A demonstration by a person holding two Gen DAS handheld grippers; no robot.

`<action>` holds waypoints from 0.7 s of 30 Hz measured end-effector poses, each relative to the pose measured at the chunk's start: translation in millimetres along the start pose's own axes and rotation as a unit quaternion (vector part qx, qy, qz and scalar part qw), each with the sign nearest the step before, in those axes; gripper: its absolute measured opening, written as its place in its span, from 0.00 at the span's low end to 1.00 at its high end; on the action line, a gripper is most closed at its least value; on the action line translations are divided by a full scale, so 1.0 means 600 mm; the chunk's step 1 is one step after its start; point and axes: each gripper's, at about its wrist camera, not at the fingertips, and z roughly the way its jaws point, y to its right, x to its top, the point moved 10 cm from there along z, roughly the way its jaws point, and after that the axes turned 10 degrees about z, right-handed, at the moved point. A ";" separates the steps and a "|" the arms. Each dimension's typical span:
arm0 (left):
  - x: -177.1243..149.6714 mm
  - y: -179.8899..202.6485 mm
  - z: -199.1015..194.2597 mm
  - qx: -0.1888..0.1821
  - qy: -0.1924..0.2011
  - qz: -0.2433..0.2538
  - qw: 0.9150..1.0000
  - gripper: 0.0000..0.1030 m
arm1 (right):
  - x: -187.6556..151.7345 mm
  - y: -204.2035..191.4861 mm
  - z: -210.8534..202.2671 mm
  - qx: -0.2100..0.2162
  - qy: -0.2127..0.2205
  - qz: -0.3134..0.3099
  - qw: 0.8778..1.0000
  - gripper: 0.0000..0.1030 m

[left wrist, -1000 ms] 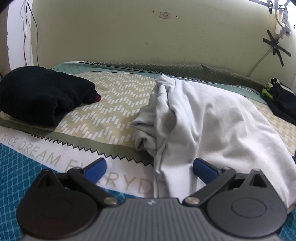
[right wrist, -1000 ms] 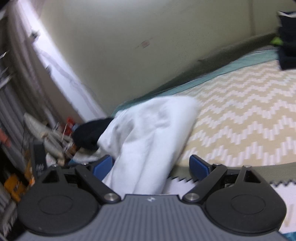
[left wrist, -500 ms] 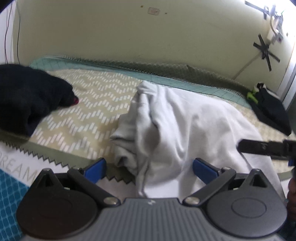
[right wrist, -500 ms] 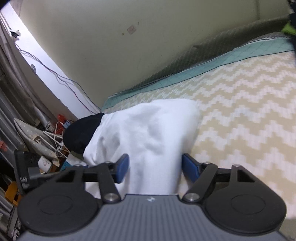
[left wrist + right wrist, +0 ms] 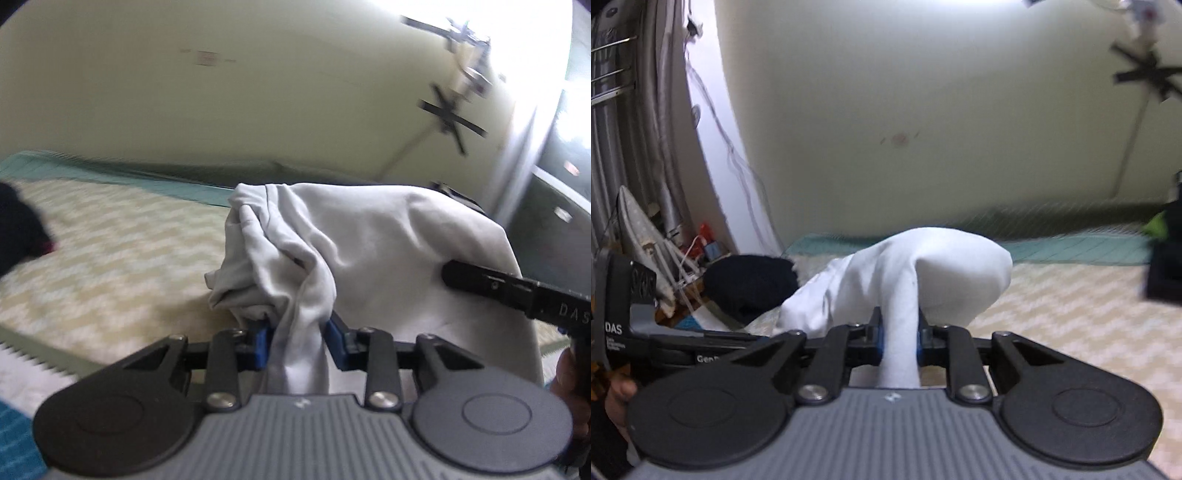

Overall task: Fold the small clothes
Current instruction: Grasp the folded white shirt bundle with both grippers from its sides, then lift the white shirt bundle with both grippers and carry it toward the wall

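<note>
A crumpled white garment [image 5: 373,243] hangs bunched above the zigzag bedspread [image 5: 110,258]. My left gripper [image 5: 298,341] is closing on a gathered fold of it, and the blue pads press the cloth on both sides. In the right wrist view the same white garment [image 5: 942,273] rises in a hump, and my right gripper [image 5: 899,341] is closing on a narrow strip of it, pads squeezing the fabric. The right gripper's black body [image 5: 517,291] shows at the right edge of the left wrist view.
A black clothes pile [image 5: 750,284] lies at the left of the bed, and a darker pile [image 5: 1167,266] sits at the right near the wall. An ironing board [image 5: 639,236] and clutter stand beyond the bed's left side. The pale wall [image 5: 258,92] runs behind.
Both grippers went from wide open around the white garment to pinched on it. The garment has been lifted off the bed, and both views have tilted up toward the wall.
</note>
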 end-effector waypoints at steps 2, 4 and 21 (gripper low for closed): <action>-0.003 0.030 0.023 -0.013 -0.013 0.016 1.000 0.29 | 0.000 0.035 -0.019 -0.016 0.000 0.016 1.000 0.12; -0.009 0.048 0.042 -0.010 -0.024 0.025 0.999 0.29 | -0.007 0.069 -0.030 -0.028 -0.008 0.041 0.999 0.12; -0.032 0.051 0.075 0.016 -0.093 0.042 0.995 0.81 | -0.070 0.156 -0.041 0.025 -0.060 0.189 0.980 0.67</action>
